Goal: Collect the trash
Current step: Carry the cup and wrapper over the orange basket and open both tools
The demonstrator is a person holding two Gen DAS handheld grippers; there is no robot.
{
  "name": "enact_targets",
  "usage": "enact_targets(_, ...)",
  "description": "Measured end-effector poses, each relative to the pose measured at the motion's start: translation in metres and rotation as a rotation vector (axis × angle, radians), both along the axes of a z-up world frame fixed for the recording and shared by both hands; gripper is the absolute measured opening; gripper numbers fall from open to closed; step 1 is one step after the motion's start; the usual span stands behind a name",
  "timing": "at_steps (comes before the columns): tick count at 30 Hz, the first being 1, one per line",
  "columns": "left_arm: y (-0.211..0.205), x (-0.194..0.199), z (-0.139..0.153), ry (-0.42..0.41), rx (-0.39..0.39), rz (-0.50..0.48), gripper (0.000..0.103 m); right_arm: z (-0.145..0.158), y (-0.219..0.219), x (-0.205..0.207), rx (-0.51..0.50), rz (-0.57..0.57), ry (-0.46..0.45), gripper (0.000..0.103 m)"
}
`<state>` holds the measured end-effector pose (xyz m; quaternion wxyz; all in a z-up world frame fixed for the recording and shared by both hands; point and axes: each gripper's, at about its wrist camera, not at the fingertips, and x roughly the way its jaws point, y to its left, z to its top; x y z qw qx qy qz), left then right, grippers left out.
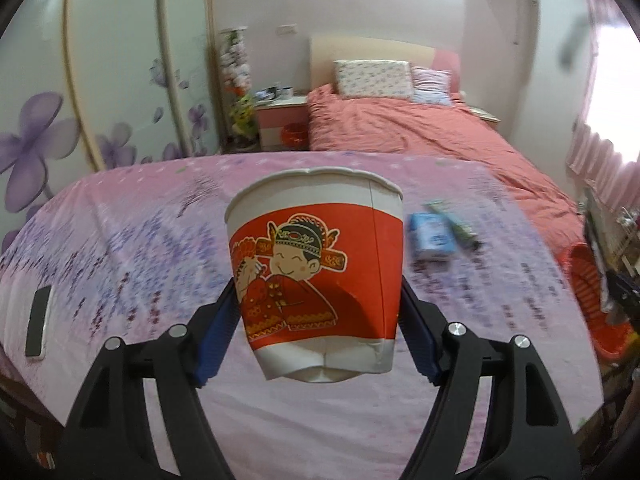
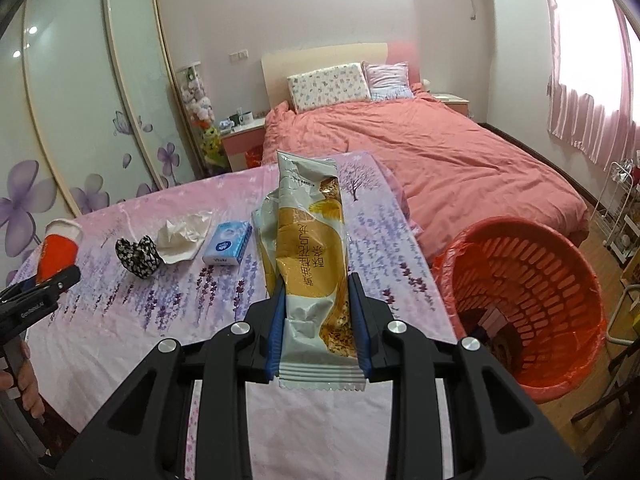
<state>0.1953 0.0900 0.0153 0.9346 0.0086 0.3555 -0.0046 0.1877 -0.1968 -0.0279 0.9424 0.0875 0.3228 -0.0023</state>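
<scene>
Left wrist: left gripper (image 1: 316,320) spread wide, pads clamping red-and-white paper cup (image 1: 316,276) above pink floral tablecloth (image 1: 120,248).
Right wrist: right gripper (image 2: 318,328) narrow, gripping yellow-and-white snack wrapper (image 2: 312,256) beside red plastic bin (image 2: 532,300).

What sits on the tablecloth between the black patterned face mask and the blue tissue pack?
In the right wrist view, a crumpled white tissue lies between the face mask and the tissue pack, touching the mask's edge.

Matt paper cup (image 1: 316,276), glossy plastic snack wrapper (image 2: 316,264), perforated red plastic basket (image 2: 560,280), printed cloth tablecloth (image 2: 140,320).
</scene>
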Motion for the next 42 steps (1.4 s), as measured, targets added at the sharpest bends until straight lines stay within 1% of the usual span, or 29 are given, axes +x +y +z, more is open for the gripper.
enact_targets(10,-0.098,-0.012,0.021,-0.041,-0.028,-0.185,0.072,0.015,-0.040,-0.025,-0.002,-0.069,-0.051,0.030)
enact_targets(17,-0.160,-0.014,0.020,-0.038,-0.049,-0.298,0.073,0.014,-0.082,-0.036,0.015,-0.142,-0.062,0.030)
enact_targets(28,-0.256,-0.009,0.002,-0.002,-0.063,-0.474,0.073,0.000,-0.156,-0.043,0.092,-0.262,-0.058,0.030)
enact_targets(35,-0.317,-0.005,-0.018,0.023,-0.060,-0.579,0.073,-0.011,-0.186,-0.040,0.122,-0.322,-0.048,0.030)
enact_targets(42,-0.356,0.006,-0.036,0.050,-0.047,-0.658,0.073,-0.022,-0.206,-0.033,0.157,-0.361,-0.035,0.031)
